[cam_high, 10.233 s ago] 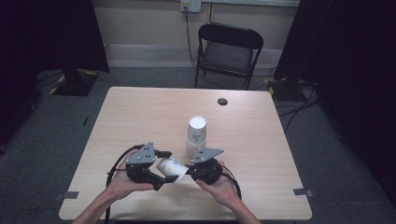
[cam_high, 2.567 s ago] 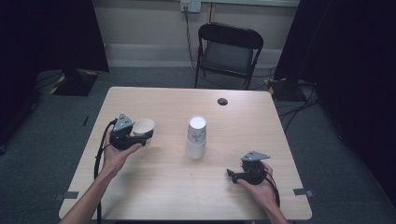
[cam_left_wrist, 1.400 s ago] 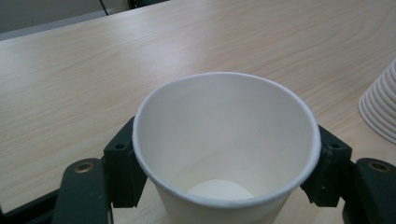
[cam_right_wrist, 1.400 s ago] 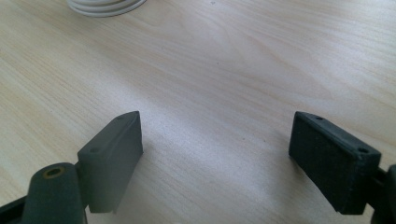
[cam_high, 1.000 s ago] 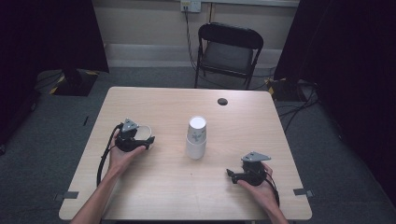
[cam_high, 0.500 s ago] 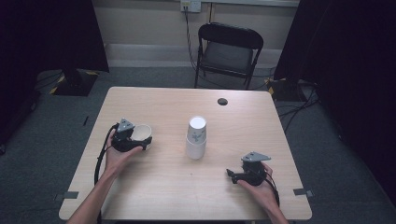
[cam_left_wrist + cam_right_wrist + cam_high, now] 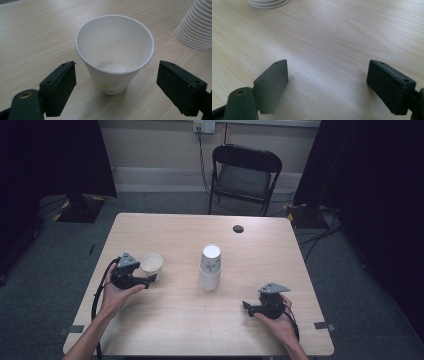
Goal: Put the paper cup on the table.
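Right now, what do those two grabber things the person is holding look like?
Each gripper is black with a grey three-cornered plate on top and a black cable trailing behind. The left gripper and the right gripper both end in two flat, blocky black jaws with small screw holes. The person's forearms are bare, with no sleeves.

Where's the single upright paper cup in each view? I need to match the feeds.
High view: single cup stands left of centre, just beyond the left gripper.
Left gripper view: centre, upright, ahead of the open jaws, untouched.
Right gripper view: not in it.
Shared landmark: the cup stack, top right in the left gripper view, top left in the right gripper view.
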Available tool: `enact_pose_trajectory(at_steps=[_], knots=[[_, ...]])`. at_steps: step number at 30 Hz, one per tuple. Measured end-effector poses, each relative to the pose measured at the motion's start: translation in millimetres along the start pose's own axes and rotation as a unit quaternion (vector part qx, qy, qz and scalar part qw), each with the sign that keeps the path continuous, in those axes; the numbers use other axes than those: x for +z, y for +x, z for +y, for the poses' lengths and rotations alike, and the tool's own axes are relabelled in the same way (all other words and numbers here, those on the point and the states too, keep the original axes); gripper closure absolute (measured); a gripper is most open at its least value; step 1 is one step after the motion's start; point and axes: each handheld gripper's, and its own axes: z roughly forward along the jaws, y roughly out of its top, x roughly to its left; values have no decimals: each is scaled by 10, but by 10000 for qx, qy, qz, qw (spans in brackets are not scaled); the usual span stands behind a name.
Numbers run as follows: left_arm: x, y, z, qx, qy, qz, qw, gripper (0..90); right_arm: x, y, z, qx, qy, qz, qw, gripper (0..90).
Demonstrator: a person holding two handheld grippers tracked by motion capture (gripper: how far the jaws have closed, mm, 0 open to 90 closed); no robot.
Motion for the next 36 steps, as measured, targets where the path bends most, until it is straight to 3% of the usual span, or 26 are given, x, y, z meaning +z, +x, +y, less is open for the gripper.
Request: enact_pose_trajectory(at_steps=[8, 14, 17, 19, 22, 29, 36], knots=[[-264, -79, -86, 102, 86, 68, 9999, 168, 0, 0, 1, 5, 1, -1, 10000, 171], [-411, -185, -198, 207, 297, 130, 9993, 160, 1, 1, 1, 1, 0, -2, 10000, 171], [-427, -249, -257, 114, 510, 138, 9985, 160, 2, 1, 1, 1, -1, -7, 10000, 171], [-446, -302, -327, 62, 498, 105, 9987, 162, 2, 3, 1, 9, -1, -12, 10000, 171], [-449, -330, -441, 89, 780, 53, 9969, 162, 2, 3, 1, 9, -1, -13, 10000, 171], [-403, -233, -655, 131, 1145, 198, 9931, 165, 3, 3, 2, 13, -2, -16, 10000, 171], [-353, -252, -746, 50, 887, 153, 9959, 121, 8, 3, 6, 41, -1, -47, 10000, 171]])
